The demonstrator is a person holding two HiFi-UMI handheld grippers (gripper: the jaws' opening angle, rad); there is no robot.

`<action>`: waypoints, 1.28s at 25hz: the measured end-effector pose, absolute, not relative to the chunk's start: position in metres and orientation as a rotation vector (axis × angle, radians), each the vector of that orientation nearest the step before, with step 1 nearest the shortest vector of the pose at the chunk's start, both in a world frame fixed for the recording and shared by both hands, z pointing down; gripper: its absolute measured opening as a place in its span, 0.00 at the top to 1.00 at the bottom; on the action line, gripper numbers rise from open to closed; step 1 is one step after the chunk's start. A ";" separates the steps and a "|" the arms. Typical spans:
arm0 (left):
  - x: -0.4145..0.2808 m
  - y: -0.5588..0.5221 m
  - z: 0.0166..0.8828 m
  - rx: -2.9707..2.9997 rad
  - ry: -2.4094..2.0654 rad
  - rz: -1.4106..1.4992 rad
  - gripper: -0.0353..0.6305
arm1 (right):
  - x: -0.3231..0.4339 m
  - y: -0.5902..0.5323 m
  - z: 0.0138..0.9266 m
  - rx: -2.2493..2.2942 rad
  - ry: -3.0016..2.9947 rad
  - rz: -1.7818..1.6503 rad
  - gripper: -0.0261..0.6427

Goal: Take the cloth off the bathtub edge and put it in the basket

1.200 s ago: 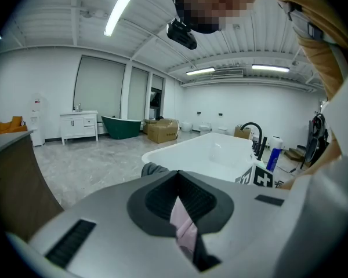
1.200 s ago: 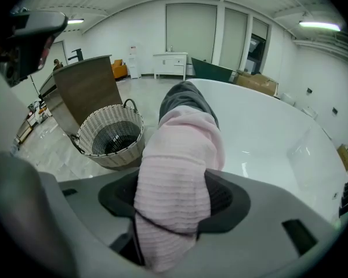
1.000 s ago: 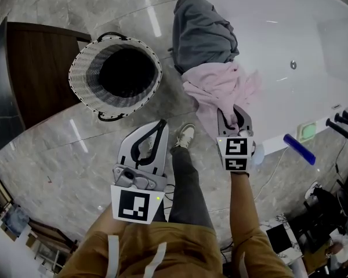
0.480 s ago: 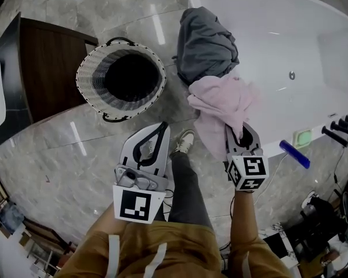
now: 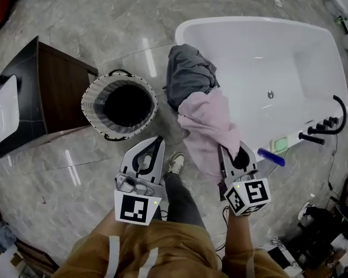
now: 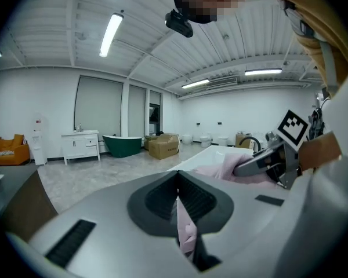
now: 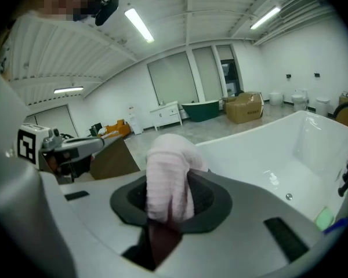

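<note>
Lift-off step: our right gripper, jaws just tightened, pinches the pink cloth, far end at the bathtub edge; left gripper closed, empty. Next we need a leftward carry over the basket.

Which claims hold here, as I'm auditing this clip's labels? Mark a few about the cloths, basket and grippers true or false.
1. The fingers of the right gripper clamp the pink cloth. True; they have just been closing tighter on it.
2. The pink cloth lies in the basket. False: it hangs from the right gripper beside the bathtub.
3. A grey cloth drapes over the bathtub edge. True.
4. The basket stands inside the bathtub. False: it stands on the floor, left of it.
5. The left gripper holds the grey cloth. False: it is apart from it, over the floor.
</note>
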State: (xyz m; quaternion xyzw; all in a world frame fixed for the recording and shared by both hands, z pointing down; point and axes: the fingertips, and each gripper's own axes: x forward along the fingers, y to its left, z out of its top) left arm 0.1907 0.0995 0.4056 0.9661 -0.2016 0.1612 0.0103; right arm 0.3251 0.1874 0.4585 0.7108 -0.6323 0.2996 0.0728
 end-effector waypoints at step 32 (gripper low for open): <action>0.056 0.109 0.202 3.040 -1.136 0.170 0.94 | 0.208 0.193 0.121 2.045 -2.503 0.273 0.85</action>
